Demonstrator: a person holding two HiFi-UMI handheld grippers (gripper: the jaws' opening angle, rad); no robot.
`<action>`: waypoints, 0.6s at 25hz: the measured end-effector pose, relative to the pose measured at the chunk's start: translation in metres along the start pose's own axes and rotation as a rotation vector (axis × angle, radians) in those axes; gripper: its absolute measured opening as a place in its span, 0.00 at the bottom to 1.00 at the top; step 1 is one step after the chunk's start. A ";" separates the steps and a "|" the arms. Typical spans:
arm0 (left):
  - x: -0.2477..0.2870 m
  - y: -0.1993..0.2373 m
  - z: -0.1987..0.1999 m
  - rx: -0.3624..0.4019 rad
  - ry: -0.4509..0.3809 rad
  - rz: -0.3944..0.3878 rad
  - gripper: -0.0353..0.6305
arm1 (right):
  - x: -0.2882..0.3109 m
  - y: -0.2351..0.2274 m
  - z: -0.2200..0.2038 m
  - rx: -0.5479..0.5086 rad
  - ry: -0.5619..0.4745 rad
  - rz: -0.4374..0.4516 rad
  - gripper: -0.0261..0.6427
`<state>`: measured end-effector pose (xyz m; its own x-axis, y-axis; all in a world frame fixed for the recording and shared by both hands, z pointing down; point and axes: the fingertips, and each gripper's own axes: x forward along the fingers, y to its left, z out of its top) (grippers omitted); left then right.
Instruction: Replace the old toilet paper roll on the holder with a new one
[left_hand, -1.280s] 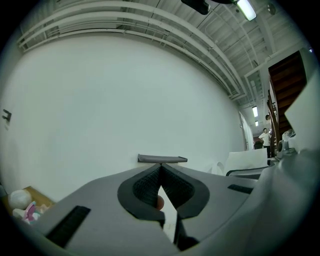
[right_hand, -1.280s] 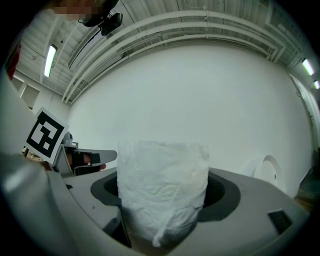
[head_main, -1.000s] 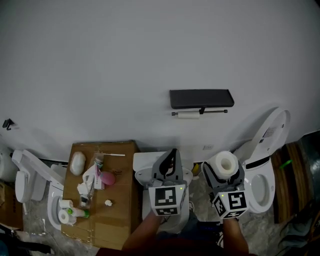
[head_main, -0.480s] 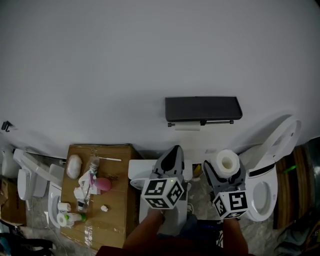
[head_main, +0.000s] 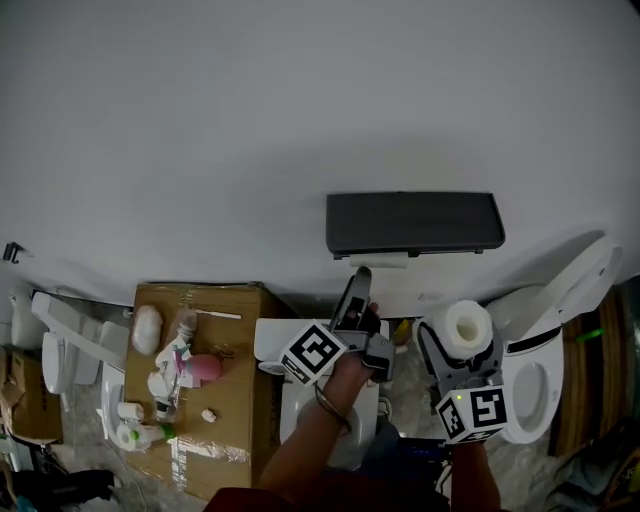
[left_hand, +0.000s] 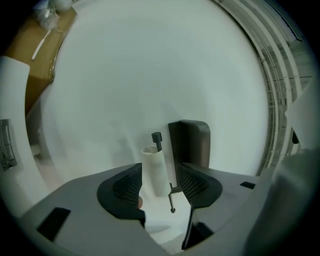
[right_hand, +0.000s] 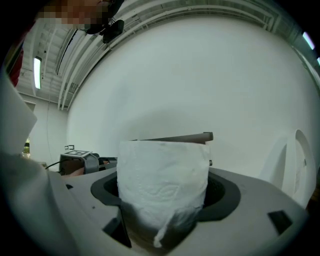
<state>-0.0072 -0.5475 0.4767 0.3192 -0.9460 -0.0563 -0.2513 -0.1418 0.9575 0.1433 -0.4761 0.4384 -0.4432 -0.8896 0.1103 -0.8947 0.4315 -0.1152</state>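
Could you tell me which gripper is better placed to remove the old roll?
The left gripper: its jaws have just been opening, nothing between them, aimed at the old roll on the holder. The right gripper is shut on the new roll.

The holder (head_main: 415, 222) is finished in matt black; the old roll (head_main: 380, 260) beneath it is white, like the wall (head_main: 250, 120). The new roll (head_main: 467, 325) is white with a faint embossed pattern. The right gripper (head_main: 460, 350) is coloured grey with dark jaws, and its cube is marked with black-and-white squares. The box (head_main: 245, 420) is brown cardboard.
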 end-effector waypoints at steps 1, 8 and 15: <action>0.007 0.000 0.000 -0.022 -0.010 -0.012 0.41 | 0.002 -0.002 0.000 0.001 0.001 0.002 0.65; 0.050 0.012 0.001 -0.111 -0.046 -0.045 0.50 | 0.016 -0.012 -0.008 0.021 0.003 -0.010 0.65; 0.055 0.007 0.008 -0.078 -0.096 -0.059 0.36 | 0.022 -0.020 -0.018 0.029 0.017 -0.016 0.65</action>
<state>0.0011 -0.6028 0.4775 0.2418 -0.9607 -0.1362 -0.1621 -0.1784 0.9705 0.1510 -0.5017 0.4607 -0.4303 -0.8934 0.1293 -0.8997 0.4128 -0.1421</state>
